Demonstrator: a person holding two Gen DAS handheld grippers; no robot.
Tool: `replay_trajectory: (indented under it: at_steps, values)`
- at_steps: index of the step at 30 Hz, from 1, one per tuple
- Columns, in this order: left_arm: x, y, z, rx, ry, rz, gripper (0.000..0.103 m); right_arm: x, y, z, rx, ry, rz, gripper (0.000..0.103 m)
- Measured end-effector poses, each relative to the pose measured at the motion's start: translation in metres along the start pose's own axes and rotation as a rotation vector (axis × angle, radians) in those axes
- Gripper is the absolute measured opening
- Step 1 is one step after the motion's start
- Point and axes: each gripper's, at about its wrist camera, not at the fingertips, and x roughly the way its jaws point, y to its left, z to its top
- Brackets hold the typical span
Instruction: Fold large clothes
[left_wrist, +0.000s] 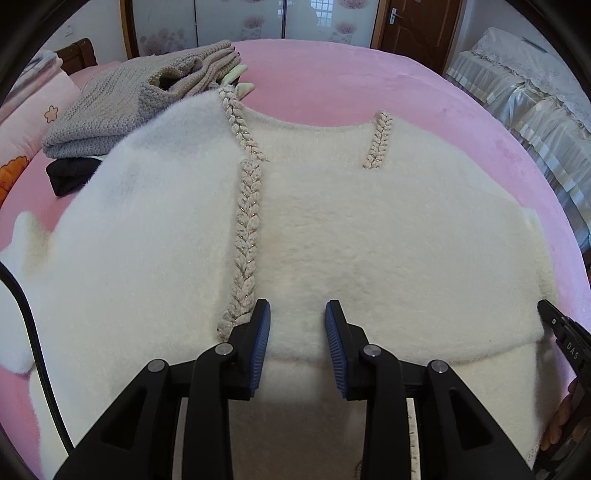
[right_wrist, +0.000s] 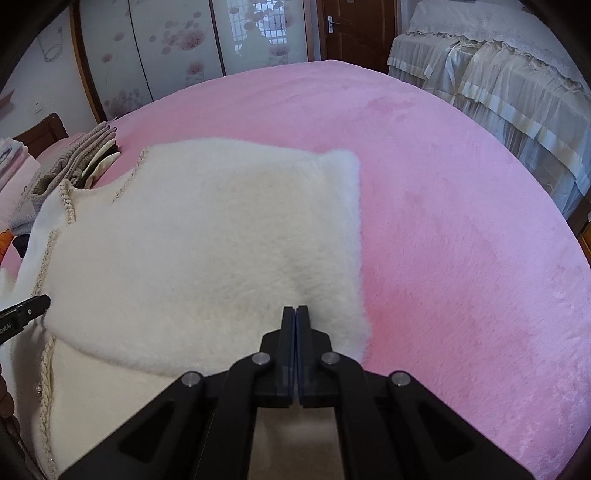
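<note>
A fluffy white cardigan (left_wrist: 351, 240) with braided trim (left_wrist: 245, 236) lies on the pink bed (left_wrist: 332, 74), its right side folded over the body. My left gripper (left_wrist: 297, 314) is open just above the lower middle of the cardigan, next to the trim. My right gripper (right_wrist: 295, 314) has its jaws pressed together over the near edge of the folded panel (right_wrist: 221, 240); whether fabric is pinched between them is hidden. The right gripper's tip also shows at the right edge of the left wrist view (left_wrist: 561, 332).
A pile of folded grey knitwear (left_wrist: 140, 99) and a dark garment (left_wrist: 70, 177) lie at the bed's far left, touching the cardigan. Pink pillows (left_wrist: 26, 122) sit further left. A lace-covered piece of furniture (right_wrist: 498, 92) stands to the right of the bed.
</note>
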Motion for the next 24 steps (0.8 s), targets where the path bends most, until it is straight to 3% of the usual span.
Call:
replay_trajectory:
  at_steps: [4,7,12,18,24]
  values:
    - [-0.011,-0.002,0.004,-0.04,0.041,-0.049,0.05,-0.006,0.007,0.006,-0.008,0.046,-0.02,0.003]
    - [-0.037,-0.005,0.005,-0.047,-0.001,-0.083,0.051,-0.024,0.008,0.008,0.037,0.069,0.034,0.009]
    - [-0.09,-0.011,-0.002,-0.03,-0.063,-0.049,0.051,-0.073,0.02,0.001,0.037,0.037,0.066,0.01]
    - [-0.164,0.002,-0.025,-0.07,-0.11,-0.146,0.051,-0.149,0.042,-0.013,0.026,-0.038,0.122,0.01]
    - [-0.236,0.03,-0.061,-0.056,-0.18,-0.097,0.051,-0.215,0.076,-0.029,-0.024,-0.113,0.169,0.011]
